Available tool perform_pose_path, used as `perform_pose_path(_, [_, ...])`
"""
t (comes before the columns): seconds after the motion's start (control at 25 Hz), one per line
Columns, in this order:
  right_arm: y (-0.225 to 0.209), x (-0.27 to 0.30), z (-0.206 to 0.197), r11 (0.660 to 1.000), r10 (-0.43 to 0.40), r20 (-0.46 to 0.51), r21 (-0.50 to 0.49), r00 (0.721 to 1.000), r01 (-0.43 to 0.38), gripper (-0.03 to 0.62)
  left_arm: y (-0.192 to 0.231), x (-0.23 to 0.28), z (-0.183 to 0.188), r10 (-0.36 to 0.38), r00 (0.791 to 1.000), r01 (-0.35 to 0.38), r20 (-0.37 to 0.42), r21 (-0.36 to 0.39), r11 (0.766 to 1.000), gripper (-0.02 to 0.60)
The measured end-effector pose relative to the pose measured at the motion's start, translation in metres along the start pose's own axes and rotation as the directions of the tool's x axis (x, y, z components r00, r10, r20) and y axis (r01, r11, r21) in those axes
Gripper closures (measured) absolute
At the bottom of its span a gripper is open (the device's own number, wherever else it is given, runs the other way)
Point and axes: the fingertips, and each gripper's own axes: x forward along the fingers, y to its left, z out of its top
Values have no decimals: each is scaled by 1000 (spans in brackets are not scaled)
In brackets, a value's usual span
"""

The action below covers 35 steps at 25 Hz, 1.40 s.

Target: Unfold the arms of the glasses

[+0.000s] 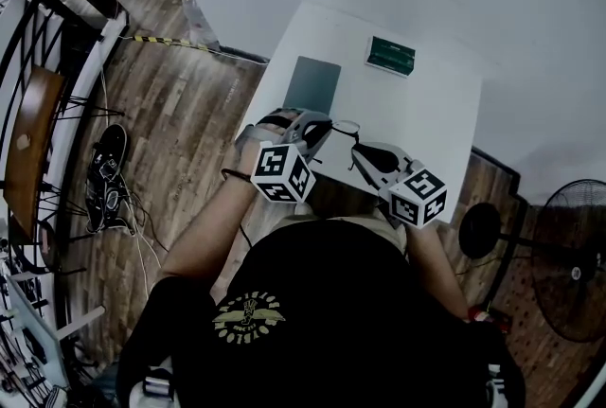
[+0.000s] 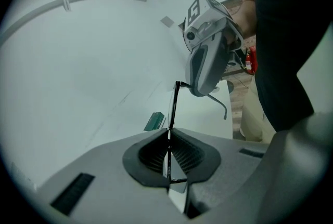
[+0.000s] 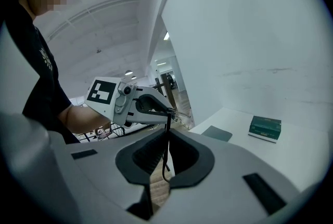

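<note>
Head view: the glasses point(image 1: 345, 128) are held in the air between two hand-held grippers, just above the near edge of the white tabletop point(image 1: 426, 127).
Left tongs point(image 2: 167, 158): closed on the front of the glasses, which is seen edge-on as a thin black line rising between the ribbed dark pads point(image 2: 151, 155).
Right tongs point(image 3: 166, 158): pressed together on one arm point(image 3: 168, 132) of the glasses, with its curved ear tip left hanging below the grip.
Reason for the hold: the front appears to be anchored on one side so that the pinched arm can be swung out on its hinge by the other.
Task stage: judged to be mid-unfold; the state of the second arm cannot be made out.
Materials: a slim black frame, clear lenses, smooth grey gripper shells, and a black-and-white marker cube point(image 1: 281, 174) on each.
Background: a flat green box point(image 1: 391, 56) and a thin grey mat point(image 1: 312, 84) are left lying further back on the tabletop, well apart from the glasses.
</note>
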Motion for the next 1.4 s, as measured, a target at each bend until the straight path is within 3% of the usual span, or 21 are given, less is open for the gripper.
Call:
perform_pose_path(0.12, [-3, -5, 8, 1000, -16, 43, -13, 999, 17, 565, 2, 2, 2, 21, 1000, -20, 16, -69, 997, 560])
perform_pose_path(0.24, [-7, -10, 18, 999, -27, 85, -15, 996, 29, 497, 3, 1, 0, 47, 999, -43, 26, -142, 989, 560])
perform_pose_path(0.4, [-12, -23, 33, 998, -49, 167, -26, 985, 54, 463, 7, -2, -3, 114, 991, -88, 69, -302, 949, 560])
perform_pose_path(0.52, [-18, -35, 48, 995, -82, 242, -41, 967, 95, 462, 14, -8, -6, 193, 976, -126, 103, -455, 881, 560])
perform_pose_path(0.56, [-20, -40, 53, 993, -95, 262, -45, 960, 111, 462, 19, -12, -7, 223, 968, -136, 112, -514, 847, 560])
perform_pose_path(0.72, [-27, -57, 70, 983, -145, 325, -57, 934, 172, 467, 41, -28, -11, 321, 938, -129, 130, -730, 671, 561])
perform_pose_path(0.8, [-30, -63, 76, 975, -174, 344, -71, 923, 210, 478, 48, -34, -13, 357, 925, -135, 131, -764, 630, 561])
perform_pose_path(1.04, [-43, -92, 88, 946, -244, 396, -103, 885, 307, 504, 66, -53, -5, 440, 886, -171, 143, -783, 598, 561])
perform_pose_path(1.4, [-61, -126, 91, 899, -349, 415, -105, 841, 425, 563, 104, -88, -6, 562, 816, -233, 132, -816, 530, 561])
